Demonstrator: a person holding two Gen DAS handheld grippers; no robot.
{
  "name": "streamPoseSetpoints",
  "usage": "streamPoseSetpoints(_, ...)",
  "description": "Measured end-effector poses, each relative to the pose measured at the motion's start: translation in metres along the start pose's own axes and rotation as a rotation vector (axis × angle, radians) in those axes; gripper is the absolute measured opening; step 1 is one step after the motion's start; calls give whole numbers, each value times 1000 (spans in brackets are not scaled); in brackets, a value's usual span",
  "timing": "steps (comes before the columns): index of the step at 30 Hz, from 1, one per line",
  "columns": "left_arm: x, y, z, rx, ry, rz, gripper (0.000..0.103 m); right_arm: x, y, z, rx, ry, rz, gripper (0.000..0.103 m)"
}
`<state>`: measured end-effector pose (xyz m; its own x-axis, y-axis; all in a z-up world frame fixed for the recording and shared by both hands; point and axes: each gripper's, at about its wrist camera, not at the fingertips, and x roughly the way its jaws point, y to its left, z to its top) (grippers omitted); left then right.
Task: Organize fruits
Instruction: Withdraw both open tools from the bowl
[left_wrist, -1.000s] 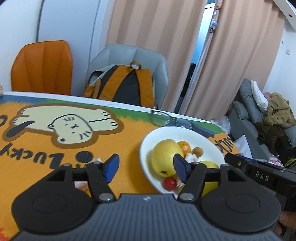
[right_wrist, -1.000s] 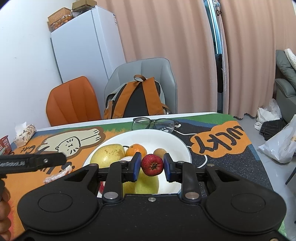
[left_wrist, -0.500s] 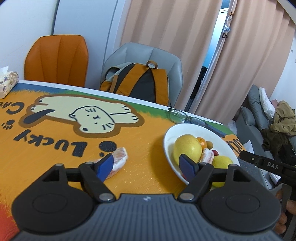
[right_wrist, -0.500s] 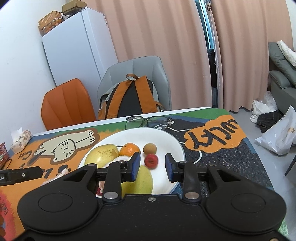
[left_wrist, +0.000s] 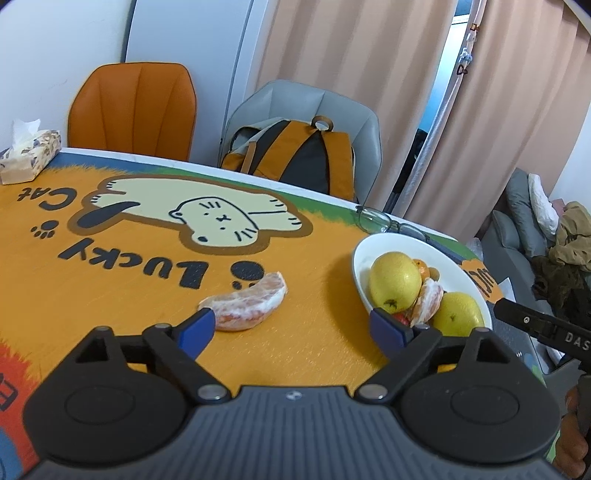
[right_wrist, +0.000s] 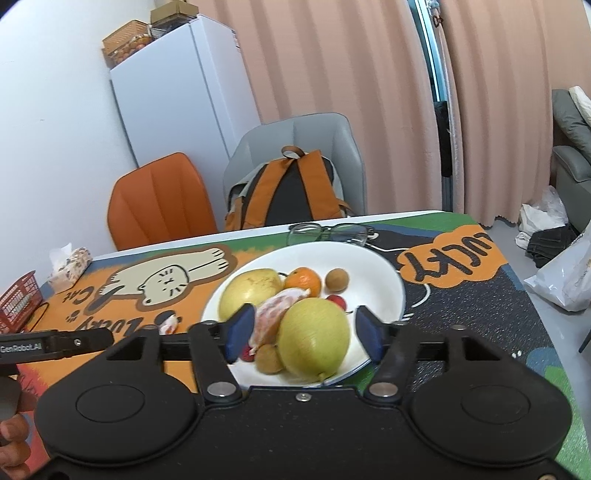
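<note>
A white plate (right_wrist: 391, 280) holds two yellow pears (right_wrist: 314, 338), a small orange (right_wrist: 303, 282), brown longans (right_wrist: 337, 280), a peeled pomelo segment (right_wrist: 277, 314) and a small red fruit (right_wrist: 337, 301). My right gripper (right_wrist: 304, 330) hovers over the plate's near side, its jaws opening, gripping nothing. A second pomelo segment (left_wrist: 247, 302) lies on the orange cat mat left of the plate (left_wrist: 360, 258). My left gripper (left_wrist: 291, 328) sits just behind that segment, its jaws opening with nothing between the pads; the left pad is close to the segment.
Glasses (right_wrist: 328, 232) lie behind the plate. A tissue box (left_wrist: 29, 155) and a red basket (right_wrist: 16, 306) stand at the table's far left. Beyond the table, a backpack (left_wrist: 295, 158) rests on a grey chair beside an orange chair (left_wrist: 133, 110).
My right gripper let go of the red fruit, which now lies on the plate, and its jaws spread wide. My left gripper moved left from the plate towards the loose segment and widened.
</note>
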<state>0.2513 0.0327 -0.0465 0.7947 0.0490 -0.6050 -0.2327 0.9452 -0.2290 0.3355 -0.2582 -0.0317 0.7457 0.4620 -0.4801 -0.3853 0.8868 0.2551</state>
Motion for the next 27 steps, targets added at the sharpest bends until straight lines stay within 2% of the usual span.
streamPoseSetpoints(8, -9, 3, -4, 14, 31, -27, 91, -15, 18, -10, -25, 0, 22, 90)
streamPoseSetpoints(12, -15, 5, -7, 12, 30, -41, 93, -19, 26, -17, -38, 7, 24, 96)
streamPoseSetpoints(21, -22, 19, -12, -6, 33, -32, 95, -22, 37, -33, -40, 36, 19, 101)
streamPoseSetpoints(25, -24, 23, -15, -5, 31, -41, 103, -20, 42, -38, -41, 49, 24, 101)
streamPoseSetpoints(27, -25, 24, -16, -6, 25, -40, 103, -19, 45, -41, -47, 56, 27, 103)
